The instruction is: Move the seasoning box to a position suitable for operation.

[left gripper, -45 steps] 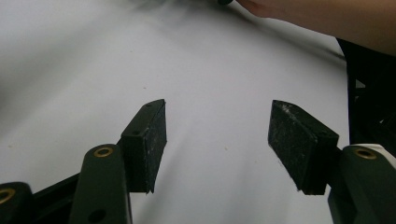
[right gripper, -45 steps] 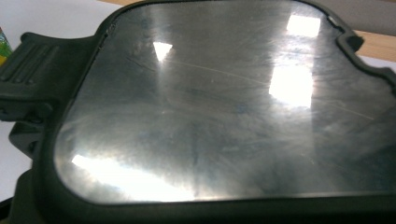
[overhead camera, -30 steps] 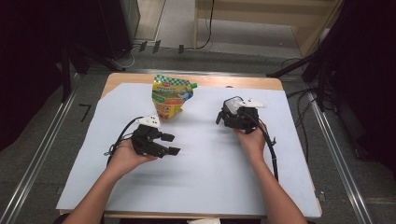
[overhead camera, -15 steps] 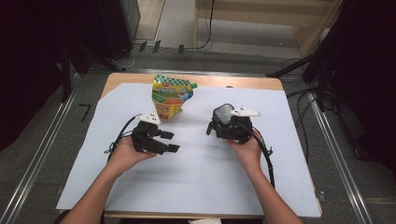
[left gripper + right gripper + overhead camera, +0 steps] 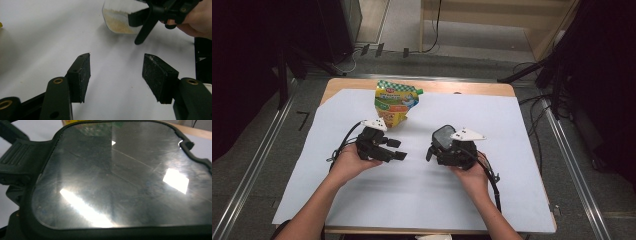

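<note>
Two tongs in play. The right tongs (image 5: 438,145) grip a clear container (image 5: 117,17) of pale grains and have carried it from the right to mid-bench (image 5: 462,88), close to the left tongs (image 5: 398,150). Those are open with nothing between them, though their jaws have just been closing a bit. My guess is a two-handed job on the dark lid (image 5: 120,175) comes next. The yellow-green pouch (image 5: 395,102) sits at the far edge; its print is too small to read.
</note>
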